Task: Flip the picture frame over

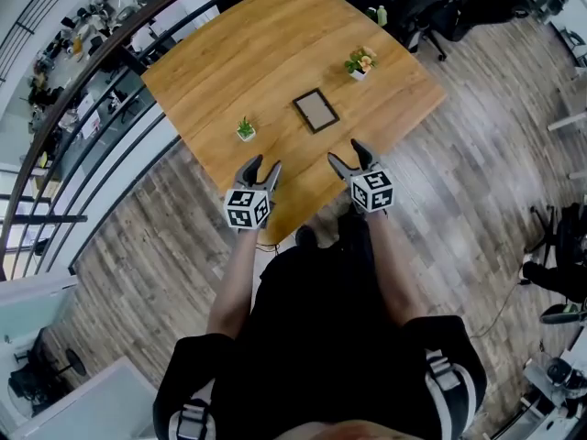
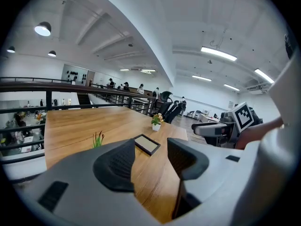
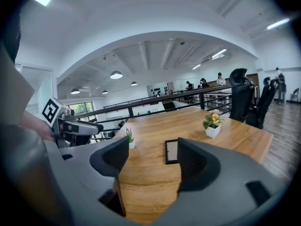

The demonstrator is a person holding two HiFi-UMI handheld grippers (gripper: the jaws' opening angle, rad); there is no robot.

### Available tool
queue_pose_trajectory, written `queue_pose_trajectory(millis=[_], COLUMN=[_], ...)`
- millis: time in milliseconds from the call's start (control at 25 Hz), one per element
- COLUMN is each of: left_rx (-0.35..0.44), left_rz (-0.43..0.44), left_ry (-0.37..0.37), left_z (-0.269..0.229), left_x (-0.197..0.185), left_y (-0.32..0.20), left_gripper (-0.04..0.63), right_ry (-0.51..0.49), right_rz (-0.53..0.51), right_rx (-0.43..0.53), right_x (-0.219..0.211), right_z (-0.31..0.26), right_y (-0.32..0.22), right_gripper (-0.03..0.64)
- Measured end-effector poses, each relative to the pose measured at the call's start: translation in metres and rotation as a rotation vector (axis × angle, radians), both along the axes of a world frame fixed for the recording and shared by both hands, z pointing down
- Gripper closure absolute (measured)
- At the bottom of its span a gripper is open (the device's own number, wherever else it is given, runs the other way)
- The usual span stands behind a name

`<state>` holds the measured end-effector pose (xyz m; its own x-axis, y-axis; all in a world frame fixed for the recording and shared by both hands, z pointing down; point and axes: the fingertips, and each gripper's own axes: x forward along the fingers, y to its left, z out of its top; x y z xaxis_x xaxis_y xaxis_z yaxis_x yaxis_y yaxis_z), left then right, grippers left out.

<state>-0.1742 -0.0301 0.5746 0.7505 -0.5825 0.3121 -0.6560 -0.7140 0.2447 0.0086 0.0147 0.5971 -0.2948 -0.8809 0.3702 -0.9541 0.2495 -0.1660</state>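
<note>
Dark rectangular picture frame on wood surface, 1 o'clock fr L gripper, 11 o'clock fr R gripper; both jaws released.

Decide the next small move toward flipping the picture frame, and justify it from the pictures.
Probably bring the left tool and right tool forward toward the picture frame. It lies flat and untouched in the middle of the table, while both tools hover open and empty at the near edge, short of it.

Frame on table, btwn grass pot & flower pot.
</note>
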Motion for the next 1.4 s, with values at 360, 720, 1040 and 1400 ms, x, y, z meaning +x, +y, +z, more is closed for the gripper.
queue_pose_trajectory(millis=[360, 720, 1040, 1400], left_rx=[-0.003, -0.027, -0.075, -0.155], left_rz=[-0.052, -0.142, -0.193, -0.236], left_ry=[-0.030, -0.033, -0.036, -0.059], left_z=[0.003, 0.008, 0.026, 0.055], left_x=[-0.006, 0.004, 0.040, 0.085], left_y=[-0.019, -0.047, -0.075, -0.101], left_gripper=[0.371, 0.371, 0.373, 0.373], right_ry=[-0.003, -0.009, 0.001, -0.004], right_rz=[-0.081, -0.160, -0.226, -0.243], right_rx=[0.001, -0.015, -0.070, -0.116], right_x=[-0.006, 0.006, 0.036, 0.083], right_z=[0.004, 0.011, 0.031, 0.043], right_y=[-0.040, -0.079, -0.112, -0.156], right_gripper=[0.299, 0.301, 0.301, 0.305])
